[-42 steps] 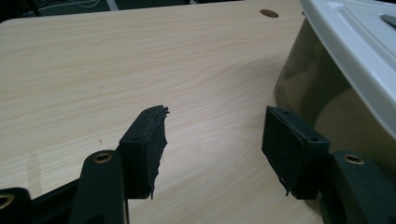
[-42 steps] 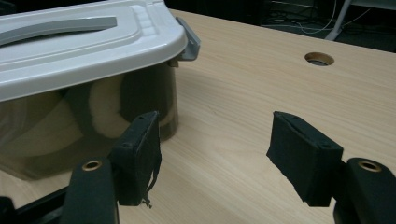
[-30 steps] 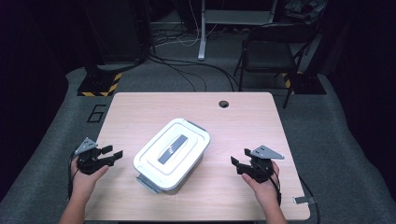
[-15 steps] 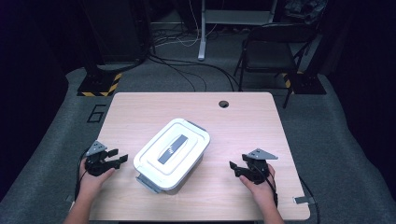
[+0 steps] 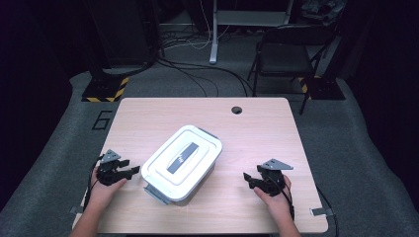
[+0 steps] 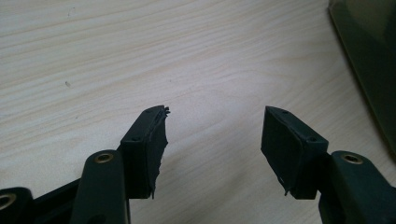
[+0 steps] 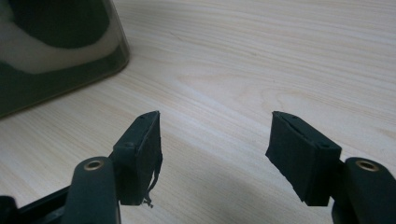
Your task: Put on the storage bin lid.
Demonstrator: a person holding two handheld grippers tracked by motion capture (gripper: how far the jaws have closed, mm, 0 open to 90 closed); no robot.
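Observation:
A lidded plastic storage box (image 5: 181,162) with a white lid and a grey label strip sits askew in the middle of the wooden table (image 5: 257,133). My left gripper (image 5: 131,171) rests low at the box's left side, jaws apart, nothing between them; its own view shows the gripper (image 6: 212,135) over bare wood with the box wall (image 6: 369,60) at the right edge. My right gripper (image 5: 246,179) stands open to the right of the box, apart from it. In its own view the right gripper (image 7: 215,140) is empty, with the box's corner (image 7: 56,51) at upper left.
A round cable hole (image 5: 236,109) lies near the table's far edge. A folding chair (image 5: 289,49) and floor cables (image 5: 197,74) stand beyond the table. Latches (image 5: 154,192) stick out at the box's near end. Bare wood lies right of the box.
Both hands have sunk toward the tabletop. The left gripper has shifted right, closer to the box's left side. The box has not moved.

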